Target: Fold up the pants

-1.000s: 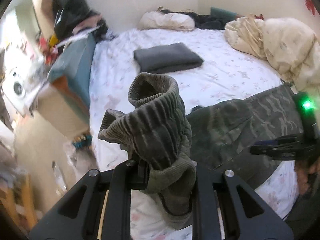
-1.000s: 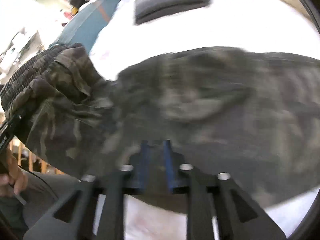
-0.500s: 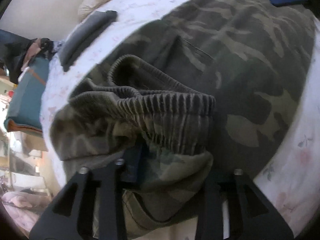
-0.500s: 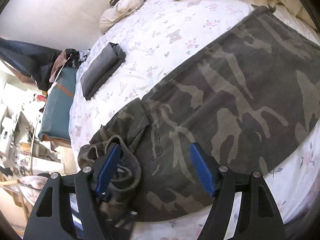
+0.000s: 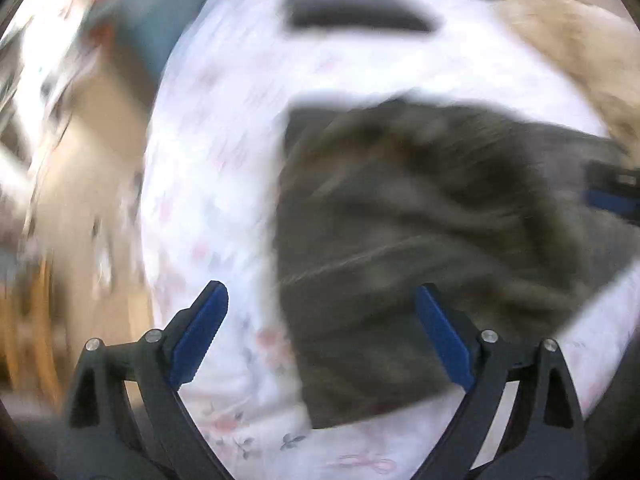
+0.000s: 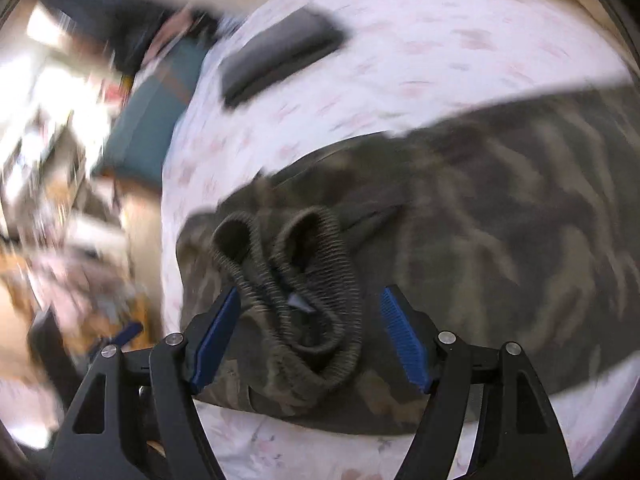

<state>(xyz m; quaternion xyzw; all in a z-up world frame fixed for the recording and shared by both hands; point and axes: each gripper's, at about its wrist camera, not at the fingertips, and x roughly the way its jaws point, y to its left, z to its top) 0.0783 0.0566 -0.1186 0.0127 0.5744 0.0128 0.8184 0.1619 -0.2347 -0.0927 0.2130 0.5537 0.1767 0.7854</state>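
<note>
The camouflage pants (image 5: 420, 220) lie folded on the white floral bed sheet (image 5: 208, 184), blurred by motion in the left wrist view. My left gripper (image 5: 320, 332) is open and empty, above the pants' near left edge. In the right wrist view the pants (image 6: 500, 216) lie flat with the ribbed cuffs (image 6: 304, 280) bunched at their left end. My right gripper (image 6: 310, 340) is open, its blue pads on either side of the cuffs. The right gripper also shows at the right edge of the left wrist view (image 5: 612, 196).
A folded dark grey garment (image 5: 356, 12) lies further back on the bed; it also shows in the right wrist view (image 6: 280, 56). A cream blanket (image 5: 580, 52) is heaped at the back right. The bed's left edge drops to a cluttered floor (image 6: 60, 200).
My left gripper has let go of the cuffs and opened, pulling back from the pants. My right gripper has moved over the bunched cuffs. Both views are motion-blurred.
</note>
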